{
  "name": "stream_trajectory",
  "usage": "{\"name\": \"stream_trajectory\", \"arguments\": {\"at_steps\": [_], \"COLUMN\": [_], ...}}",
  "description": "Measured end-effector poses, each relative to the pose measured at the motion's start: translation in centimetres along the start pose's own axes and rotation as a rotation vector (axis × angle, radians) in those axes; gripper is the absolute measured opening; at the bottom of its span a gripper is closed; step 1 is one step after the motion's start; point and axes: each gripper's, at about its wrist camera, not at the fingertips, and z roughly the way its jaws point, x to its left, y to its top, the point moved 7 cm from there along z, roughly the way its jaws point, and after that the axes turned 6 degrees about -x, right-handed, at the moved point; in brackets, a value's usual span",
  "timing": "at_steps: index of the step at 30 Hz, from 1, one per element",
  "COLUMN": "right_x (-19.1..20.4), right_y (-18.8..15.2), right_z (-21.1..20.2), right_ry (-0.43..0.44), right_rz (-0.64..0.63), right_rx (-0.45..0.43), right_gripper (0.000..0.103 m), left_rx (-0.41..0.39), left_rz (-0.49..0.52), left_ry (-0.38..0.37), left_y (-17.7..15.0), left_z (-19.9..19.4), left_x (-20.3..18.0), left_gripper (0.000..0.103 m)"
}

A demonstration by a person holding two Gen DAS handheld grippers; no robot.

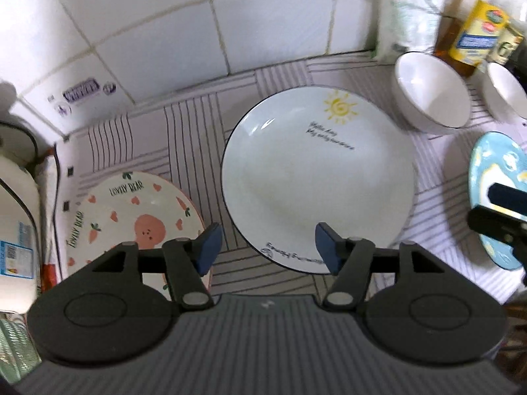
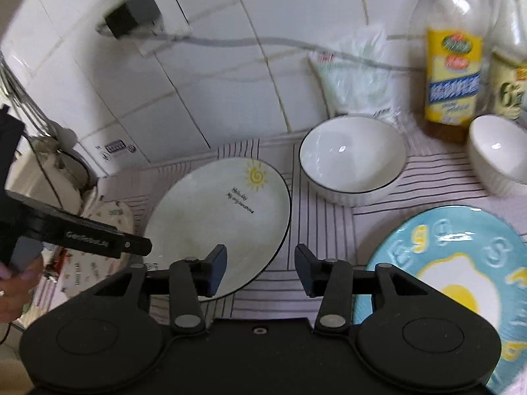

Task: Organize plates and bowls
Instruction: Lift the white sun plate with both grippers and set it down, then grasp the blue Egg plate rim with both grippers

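You hold two grippers above a counter [image 1: 197, 115] covered in a striped mat, backed by a white tiled wall. Your left gripper [image 1: 266, 247] has its blue-padded fingers spread wide and holds nothing; it hovers over the near rim of the white plate [image 1: 316, 184], which has a sun drawing and lies flat in the middle of the counter. Just beside it, toward the left edge, lies the bear plate [image 1: 131, 220] with pink hearts, and the two rims look close, though you cannot tell if they touch. Your right gripper [image 2: 260, 270] also has its fingers spread and empty, hanging over the bare mat between the white plate and the blue plate [image 2: 461, 263] with a fried-egg picture at the right edge. At the back of the counter, the large bowl [image 2: 352, 161] stands upright near the wall, and the small bowl [image 2: 497, 154] stands to its right, apart from it. Behind the bowls stand a yellow-labelled bottle [image 2: 453, 65] and a plastic bag [image 2: 355, 75]. The plates lie flat, so a finger may slide off a glazed rim instead of getting under it. Reaching back for the bowls risks knocking the bottle. Both grippers work close together and could collide over the white plate.
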Motion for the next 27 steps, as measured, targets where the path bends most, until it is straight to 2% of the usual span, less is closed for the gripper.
{"name": "stream_trajectory", "arguments": {"at_steps": [4, 6, 7, 11, 14, 19, 21, 27], "right_x": [0.6, 0.6, 0.4, -0.8, -2.1, -2.7, -3.4, -7.4], "right_y": [0.7, 1.0, 1.1, 1.4, 1.8, 1.9, 1.6, -0.6], "right_z": [-4.1, -6.3, -7.2, -10.6, -13.4, -17.1, -17.7, -18.0], "right_ry": [0.014, -0.006, -0.022, -0.051, -0.107, -0.068, -0.064, -0.135], "right_rz": [0.029, 0.02, 0.009, -0.009, 0.007, -0.018, -0.025, -0.039], "right_rx": [-0.018, -0.045, -0.053, -0.107, -0.141, -0.16, -0.168, -0.209], "right_gripper": [0.075, 0.081, 0.089, 0.089, 0.09, 0.098, 0.098, 0.098], "left_rx": [-0.027, -0.037, -0.039, -0.055, -0.073, -0.096, -0.093, -0.103], "left_rz": [0.028, 0.043, 0.051, 0.089, 0.117, 0.144, 0.162, 0.145], "left_ry": [-0.025, -0.041, -0.047, -0.078, -0.105, -0.135, -0.136, -0.135], "left_y": [0.4, 0.5, 0.5, 0.7, 0.9, 1.0, 1.0, 1.1], "left_z": [-2.8, -4.3, -4.8, -6.6, -7.7, -8.6, -8.5, -7.0], "left_x": [-1.8, -2.9, -3.4, -6.4, -8.8, -12.2, -13.5, -15.8], "left_gripper": [0.073, 0.077, 0.078, 0.086, 0.091, 0.096, 0.096, 0.1]}}
